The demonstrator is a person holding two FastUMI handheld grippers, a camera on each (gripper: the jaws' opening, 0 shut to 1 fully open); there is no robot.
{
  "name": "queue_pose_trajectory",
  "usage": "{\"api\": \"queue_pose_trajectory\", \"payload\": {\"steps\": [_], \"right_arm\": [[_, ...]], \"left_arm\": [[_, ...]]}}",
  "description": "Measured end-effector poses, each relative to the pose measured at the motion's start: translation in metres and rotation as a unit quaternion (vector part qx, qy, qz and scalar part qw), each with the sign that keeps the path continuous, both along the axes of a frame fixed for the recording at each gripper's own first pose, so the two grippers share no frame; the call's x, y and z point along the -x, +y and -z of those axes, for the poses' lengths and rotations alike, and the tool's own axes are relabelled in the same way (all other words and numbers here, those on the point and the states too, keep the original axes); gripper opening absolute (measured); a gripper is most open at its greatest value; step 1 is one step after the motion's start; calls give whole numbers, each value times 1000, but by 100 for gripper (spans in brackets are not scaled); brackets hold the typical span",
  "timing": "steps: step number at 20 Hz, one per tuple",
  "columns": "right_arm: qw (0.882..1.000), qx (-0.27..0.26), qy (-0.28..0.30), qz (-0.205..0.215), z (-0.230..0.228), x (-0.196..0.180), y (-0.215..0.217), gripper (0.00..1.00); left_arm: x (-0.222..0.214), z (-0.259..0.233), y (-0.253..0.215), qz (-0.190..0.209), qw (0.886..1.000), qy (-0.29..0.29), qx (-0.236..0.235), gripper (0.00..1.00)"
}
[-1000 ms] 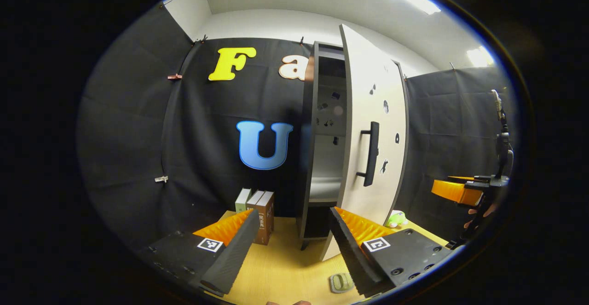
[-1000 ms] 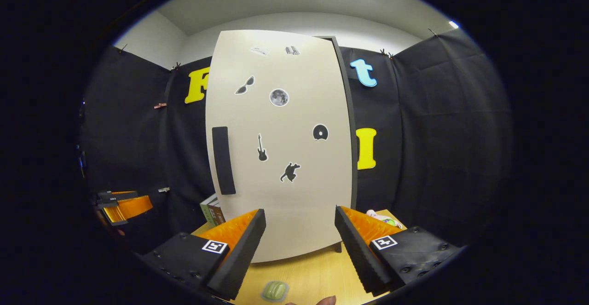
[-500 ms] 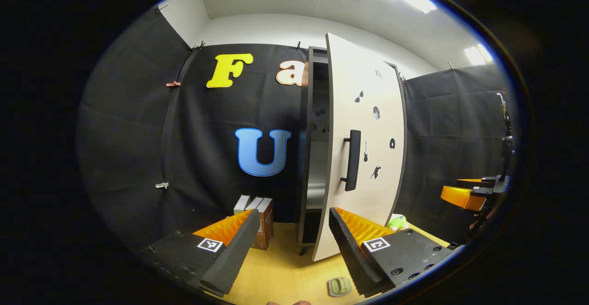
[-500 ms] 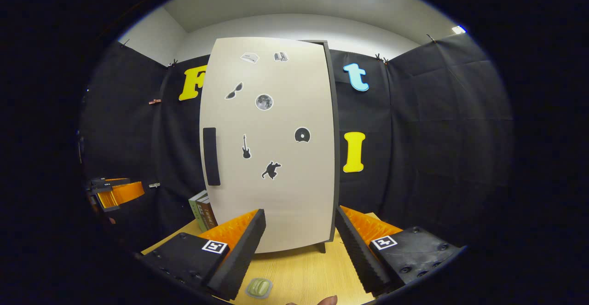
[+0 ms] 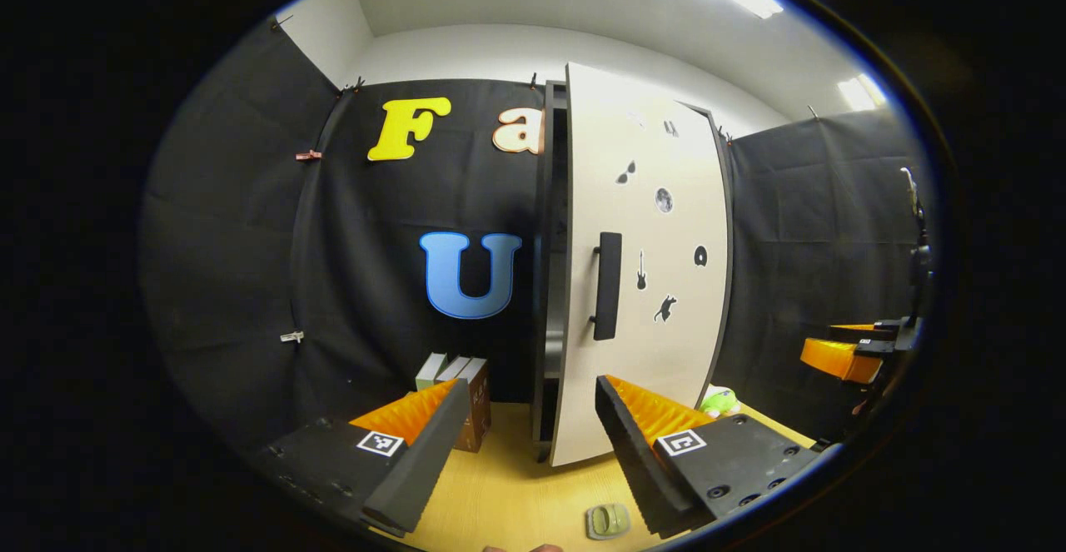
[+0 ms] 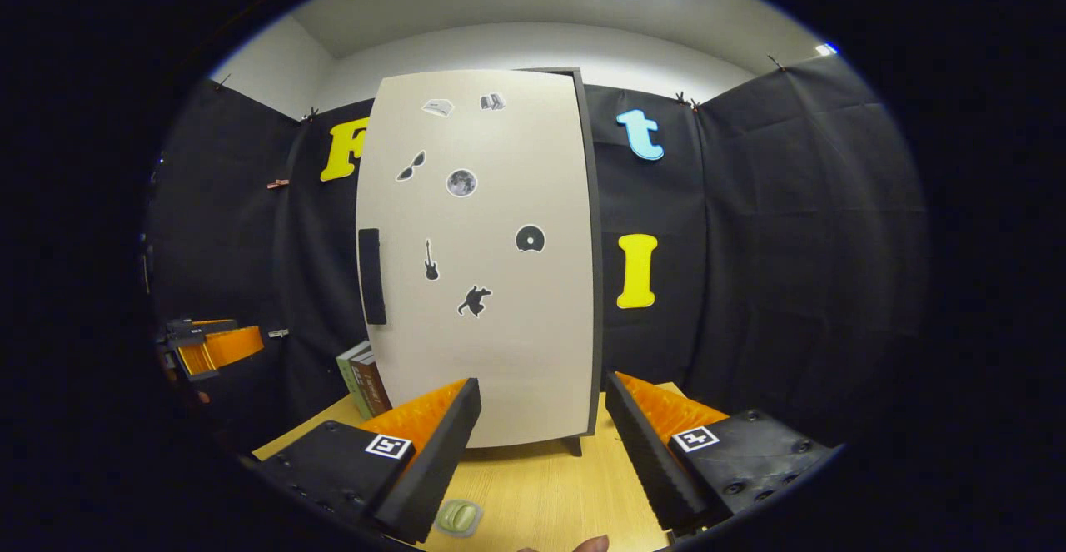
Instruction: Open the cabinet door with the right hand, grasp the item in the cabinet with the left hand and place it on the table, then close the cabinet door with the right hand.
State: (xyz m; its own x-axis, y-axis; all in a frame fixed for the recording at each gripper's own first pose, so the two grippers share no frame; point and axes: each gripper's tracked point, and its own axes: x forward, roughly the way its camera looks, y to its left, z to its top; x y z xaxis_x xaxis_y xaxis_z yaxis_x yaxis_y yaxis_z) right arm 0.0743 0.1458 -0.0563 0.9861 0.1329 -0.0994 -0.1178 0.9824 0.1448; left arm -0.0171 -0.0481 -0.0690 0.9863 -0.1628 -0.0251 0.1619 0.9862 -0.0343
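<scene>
The left claw (image 5: 525,444) is spread wide and holds nothing. The item (image 5: 608,520), a small pale green thing in a clear wrapper, lies flat on the tabletop (image 5: 508,494) just beside the claw's right-hand finger, near the lower edge of the left gripper view. In the right gripper view the same item (image 6: 459,517) sits just beside the inner finger of the right claw (image 6: 541,444), which is also spread wide and empty, touching nothing.

The cabinet (image 5: 545,269) stands on the tabletop ahead of both claws. Its door (image 5: 645,269) is ajar by a narrow gap along the handle side, seen as a dark slit in the left gripper view; the door's lower corner hangs over the tabletop between the left claw's fingers. The black bar handle (image 5: 606,285) is upright near the door's free edge. In the right gripper view the door (image 6: 479,261) faces the camera nearly square, its handle (image 6: 371,276) on the left edge, well apart from the right claw.

A few books (image 5: 466,390) stand upright left of the cabinet, near the left claw's left-hand finger. A green and white object (image 5: 718,402) lies on the tabletop right of the door. Bare tabletop lies between the claws and the cabinet's foot. The right claw (image 5: 845,352) also shows far off at the right of the left gripper view, the left claw (image 6: 212,350) at the left of the right gripper view.
</scene>
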Motion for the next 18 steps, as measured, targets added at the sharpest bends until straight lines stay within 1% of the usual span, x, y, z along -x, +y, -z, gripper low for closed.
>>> {"api": "queue_pose_trajectory", "payload": {"steps": [4, 5, 6, 12, 18], "right_arm": [[1000, -1, 1, 0, 1, -3, -7, 98], [1000, -1, 1, 0, 0, -3, -9, 98], [1000, 0, 2, -1, 1, -3, -10, 98], [1000, -1, 6, 4, 6, -3, -17, 98], [1000, 1, 6, 5, 6, -3, -17, 98]], "left_arm": [[-1, 1, -15, 10, 1000, 2, 0, 95], [-1, 2, -18, 11, 1000, 4, 0, 92], [-2, 1, -20, 13, 1000, 4, -1, 95], [-2, 3, -28, 19, 1000, 6, -8, 95], [-3, 3, -29, 19, 1000, 8, -4, 95]]}}
